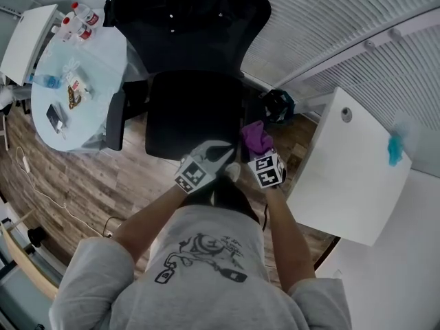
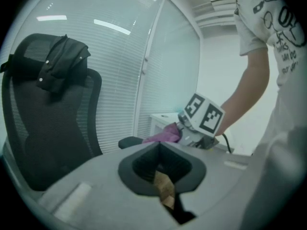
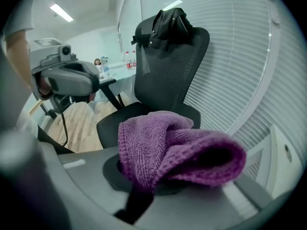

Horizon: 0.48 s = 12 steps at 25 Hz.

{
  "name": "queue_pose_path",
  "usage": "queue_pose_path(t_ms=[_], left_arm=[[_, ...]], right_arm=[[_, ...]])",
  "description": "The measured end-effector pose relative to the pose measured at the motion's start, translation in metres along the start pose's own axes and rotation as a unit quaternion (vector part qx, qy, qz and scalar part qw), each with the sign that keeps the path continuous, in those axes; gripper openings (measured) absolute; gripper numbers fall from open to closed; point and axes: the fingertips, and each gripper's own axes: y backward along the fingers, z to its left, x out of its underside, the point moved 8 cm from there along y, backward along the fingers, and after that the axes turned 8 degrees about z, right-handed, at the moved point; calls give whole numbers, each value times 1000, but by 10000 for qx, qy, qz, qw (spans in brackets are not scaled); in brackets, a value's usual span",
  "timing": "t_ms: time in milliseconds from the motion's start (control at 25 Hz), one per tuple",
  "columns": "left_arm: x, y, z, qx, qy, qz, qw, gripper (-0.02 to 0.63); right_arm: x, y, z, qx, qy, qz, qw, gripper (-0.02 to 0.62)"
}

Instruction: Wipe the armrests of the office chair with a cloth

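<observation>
The purple cloth [image 3: 172,150] is soft, light and floppy. It bends easily and will not break. Hold it by a bunched fold, so a fat pad sticks out to rub with. Your right tongs [image 3: 144,186] are squeezed tight on it, and the cloth flops over their tips. It is right by the armrest [image 2: 130,142] on your right side of the chair [image 1: 185,108]. I cannot tell if it touches. Your left tongs [image 2: 165,186] are pressed together close by, with no cloth in them.

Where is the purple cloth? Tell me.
In the head view, the cloth is clamped in the right gripper, just right of centre, between the chair seat and the white desk.
</observation>
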Motion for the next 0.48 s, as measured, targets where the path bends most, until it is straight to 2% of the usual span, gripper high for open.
queue_pose_path(t_ms=[280,480], left_arm=[[-1,1,-7,44,-31,50,10000,2],[-3,4,-10,36,-94,61,9999,2]], right_arm=[[37,24,39,36,58,-50,10000,29],[39,25,41,68,73,-5,10000,29]])
